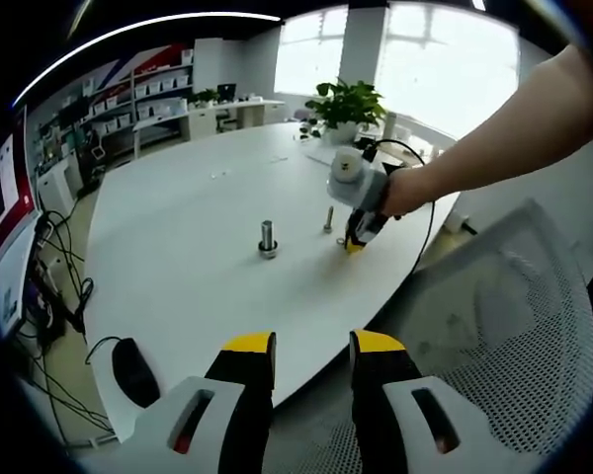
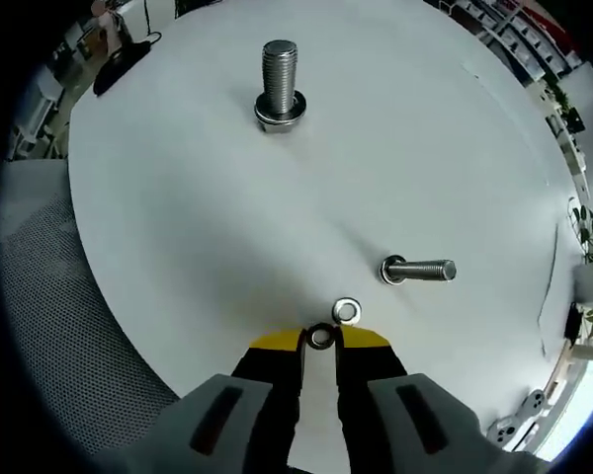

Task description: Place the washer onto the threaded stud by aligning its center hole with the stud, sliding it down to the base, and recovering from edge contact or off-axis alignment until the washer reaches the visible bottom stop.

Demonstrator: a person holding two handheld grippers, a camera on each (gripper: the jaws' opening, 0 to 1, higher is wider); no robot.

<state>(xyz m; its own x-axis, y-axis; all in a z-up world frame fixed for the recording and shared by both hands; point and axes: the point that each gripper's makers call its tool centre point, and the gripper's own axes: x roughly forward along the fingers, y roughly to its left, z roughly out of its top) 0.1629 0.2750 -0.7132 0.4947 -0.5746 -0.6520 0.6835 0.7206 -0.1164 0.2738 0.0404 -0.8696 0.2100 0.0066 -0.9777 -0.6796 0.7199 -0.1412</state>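
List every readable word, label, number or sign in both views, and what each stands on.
None can be read.
Red-and-white wall panel, left gripper view: any print is blurred.
Shelf boxes: too small to read.
Large stud, washers and white table: no marking visible.

Left gripper [image 1: 313, 348] jaws parted over table [image 1: 178, 296] edge; stud [image 1: 268, 238] upright mid-table

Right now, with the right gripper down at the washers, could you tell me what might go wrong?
The right gripper appears to pinch one washer only at its tips, so it may slip or tilt. A second washer lies just ahead and could get nudged. The target is also unclear: a large stud and a smaller bolt both stand nearby.
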